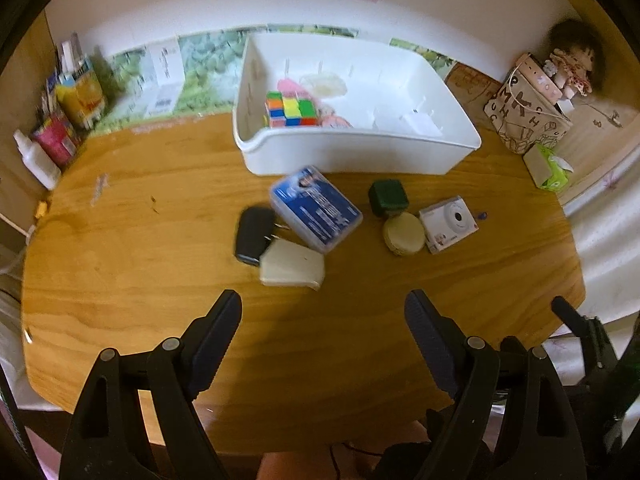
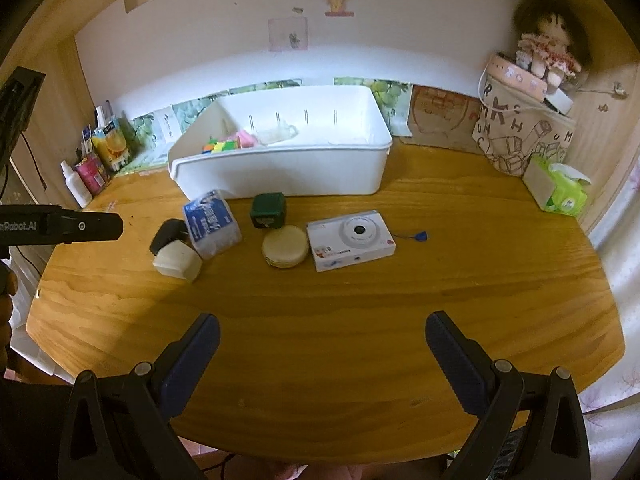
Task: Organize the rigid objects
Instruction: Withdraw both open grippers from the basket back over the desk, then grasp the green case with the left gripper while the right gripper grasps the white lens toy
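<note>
Lettering reading "Robot.AI" shows in white on the black body of the left gripper [image 2: 100,226], which pokes in at nine o'clock of the right wrist view. On the cloth bag [image 2: 520,136] at two o'clock, loose capitals such as R, K, H, U and M can be made out among drawn cubes. The blue-and-white box [image 1: 316,210] carries white print too blurred to read, and the white camera [image 2: 352,240] has small marks on its front that cannot be read either.

Both tongs stand wide with nothing between them. The left gripper [image 1: 322,316] hangs over bare wood of the table [image 1: 120,260] at six o'clock of its own view; the right gripper [image 2: 322,340] does the same in its view.

The loose things lie in a row near the middle of the table, just in front of the white bin [image 1: 360,152]. From the left wrist view, a black case [image 1: 254,234] touches a cream case [image 1: 292,268], which touches the blue-and-white box. At three o'clock from these sit a dark green cube box [image 1: 388,198], a round cream tin [image 1: 404,234] touching it, and the camera [image 1: 450,224] just beside the tin.

Inside the bin, at its nine o'clock end, a colour puzzle cube [image 1: 292,110] rests against something pink [image 1: 336,120].
</note>
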Demonstrator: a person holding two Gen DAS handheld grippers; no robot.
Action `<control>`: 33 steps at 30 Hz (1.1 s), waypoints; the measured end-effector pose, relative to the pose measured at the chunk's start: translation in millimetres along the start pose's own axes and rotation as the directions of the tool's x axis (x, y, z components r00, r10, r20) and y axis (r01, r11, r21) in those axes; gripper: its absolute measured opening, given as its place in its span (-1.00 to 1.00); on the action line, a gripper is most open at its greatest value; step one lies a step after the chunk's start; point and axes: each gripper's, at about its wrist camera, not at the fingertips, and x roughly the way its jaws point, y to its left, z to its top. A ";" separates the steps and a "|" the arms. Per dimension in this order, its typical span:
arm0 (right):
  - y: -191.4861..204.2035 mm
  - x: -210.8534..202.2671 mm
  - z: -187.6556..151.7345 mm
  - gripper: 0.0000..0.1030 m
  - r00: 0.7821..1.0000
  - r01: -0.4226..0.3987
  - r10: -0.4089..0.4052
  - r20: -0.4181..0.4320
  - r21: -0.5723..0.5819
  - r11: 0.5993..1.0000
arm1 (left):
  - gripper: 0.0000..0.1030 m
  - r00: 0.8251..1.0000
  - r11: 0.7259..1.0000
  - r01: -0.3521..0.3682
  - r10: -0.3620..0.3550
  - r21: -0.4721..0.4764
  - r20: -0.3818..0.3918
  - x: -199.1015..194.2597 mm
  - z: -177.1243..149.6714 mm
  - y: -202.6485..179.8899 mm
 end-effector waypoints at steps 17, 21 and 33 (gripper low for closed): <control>-51.4 49.7 24.7 1.00 0.980 -0.197 0.200 -0.007 -0.193 0.961 | 0.67 0.987 0.989 -0.091 0.075 -0.113 -0.141 51.7 30.9 -54.3; -52.1 69.8 33.9 1.00 0.972 -0.233 0.229 -0.044 -0.243 0.942 | 0.67 0.980 0.982 -0.119 0.093 -0.144 -0.174 66.0 45.0 -62.8; -58.5 128.3 50.6 1.00 0.950 -0.300 0.263 -0.169 -0.249 0.921 | 0.67 0.941 0.963 -0.174 0.101 -0.205 -0.322 117.2 79.0 -73.7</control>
